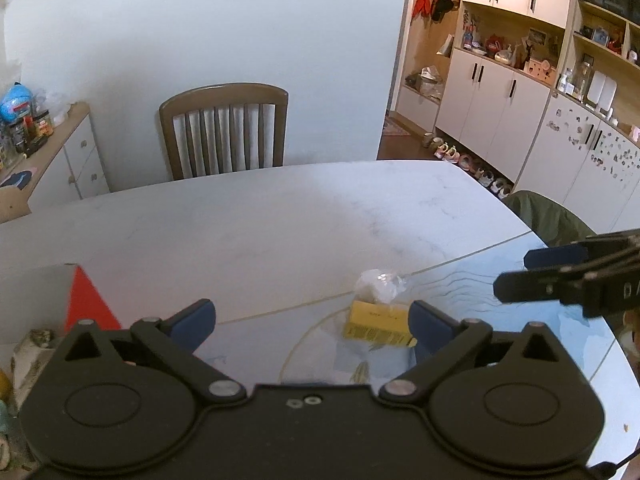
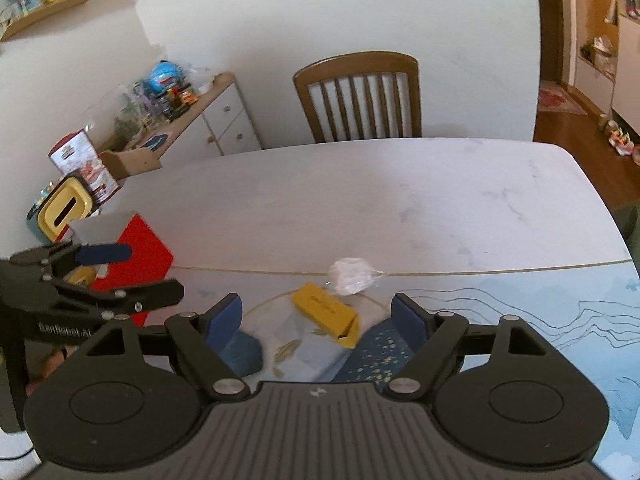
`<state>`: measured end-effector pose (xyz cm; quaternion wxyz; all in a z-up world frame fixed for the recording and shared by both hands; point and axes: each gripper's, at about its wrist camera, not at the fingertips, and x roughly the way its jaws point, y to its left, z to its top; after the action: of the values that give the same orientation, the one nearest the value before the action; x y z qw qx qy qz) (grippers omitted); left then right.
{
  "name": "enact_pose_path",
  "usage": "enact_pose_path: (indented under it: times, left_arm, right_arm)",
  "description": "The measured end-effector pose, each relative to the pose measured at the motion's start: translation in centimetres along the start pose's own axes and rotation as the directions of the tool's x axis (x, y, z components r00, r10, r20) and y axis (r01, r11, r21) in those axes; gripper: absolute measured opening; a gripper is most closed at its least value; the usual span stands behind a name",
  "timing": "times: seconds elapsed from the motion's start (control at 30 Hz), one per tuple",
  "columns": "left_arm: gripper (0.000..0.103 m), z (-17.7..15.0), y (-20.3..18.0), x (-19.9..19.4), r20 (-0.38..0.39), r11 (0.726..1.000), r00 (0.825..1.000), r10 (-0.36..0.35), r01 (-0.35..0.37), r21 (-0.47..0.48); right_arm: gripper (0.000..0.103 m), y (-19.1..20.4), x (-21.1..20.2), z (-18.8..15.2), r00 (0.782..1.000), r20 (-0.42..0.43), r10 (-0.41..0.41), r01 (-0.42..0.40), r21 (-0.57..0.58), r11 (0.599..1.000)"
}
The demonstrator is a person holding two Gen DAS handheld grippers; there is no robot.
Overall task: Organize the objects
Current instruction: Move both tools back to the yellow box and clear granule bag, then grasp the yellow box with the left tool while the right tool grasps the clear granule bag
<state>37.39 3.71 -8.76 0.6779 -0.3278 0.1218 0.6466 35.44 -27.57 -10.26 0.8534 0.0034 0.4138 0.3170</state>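
1. Yellow box (image 2: 326, 314) lies flat on table (image 2: 360, 208), 12 o'clock of right gripper (image 2: 318, 322); clear wrapper (image 2: 352, 276) touches its far end.
2. Both grippers' jaws spread, empty; left gripper (image 1: 312, 320) likewise faces it.
3. Likely light, stiff cardboard: pinch across long sides. Wrapper: crinkly, slippery.

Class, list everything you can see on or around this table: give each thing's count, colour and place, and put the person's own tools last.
Yellow box: one, yellow, on the mat between both grippers.
Plastic wrap bundle: one, white and clear, touching the box's far end.
Red and white box: one, on the table's left side.
Table: one, pale marble.
Mat: one, blue patterned, on the near part of the table.
Chair: one, brown wood, beyond the far edge.
Sideboard: one, white, cluttered top, left wall.
Cupboards: white, far right.
Left gripper: one, black, blue fingers, open.
Right gripper: one, the same, open.
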Motion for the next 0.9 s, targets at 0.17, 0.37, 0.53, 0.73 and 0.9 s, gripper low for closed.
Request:
enact_pose_path:
  times: [0.17, 0.37, 0.53, 0.73, 0.9]
  left_arm:
    - [0.102, -0.2, -1.4, 2.1, -0.015, 1.000, 1.000, -0.002, 0.002, 0.003]
    - [0.102, -0.7, -3.1, 4.5, -0.028, 0.999, 0.999, -0.017, 0.018, 0.033]
    - [0.102, -1.3, -4.2, 6.6, -0.056, 0.998, 0.998, -0.024, 0.027, 0.058]
    - [0.102, -2.2, -5.4, 9.0, -0.085, 0.994, 0.996, -0.038, 0.046, 0.098]
    - [0.102, -2.7, -6.4, 10.8, -0.114, 0.986, 0.993, -0.044, 0.062, 0.155]
  right_arm:
    - [0.082, -1.5, 0.9, 1.2, 1.000, -0.004, -0.009, 0.009, 0.010, 1.000]
    - [0.082, -3.5, 3.0, 2.9, 0.999, -0.029, -0.016, 0.018, 0.057, 0.998]
    - [0.082, -4.0, 5.9, 3.6, 0.997, -0.079, -0.005, 0.011, 0.078, 0.997]
    - [0.082, -3.3, 9.7, 3.8, 0.990, -0.141, 0.009, 0.000, 0.064, 0.998]
    - [0.082, -3.2, 12.1, 3.8, 0.982, -0.188, 0.012, 0.000, 0.063, 0.998]
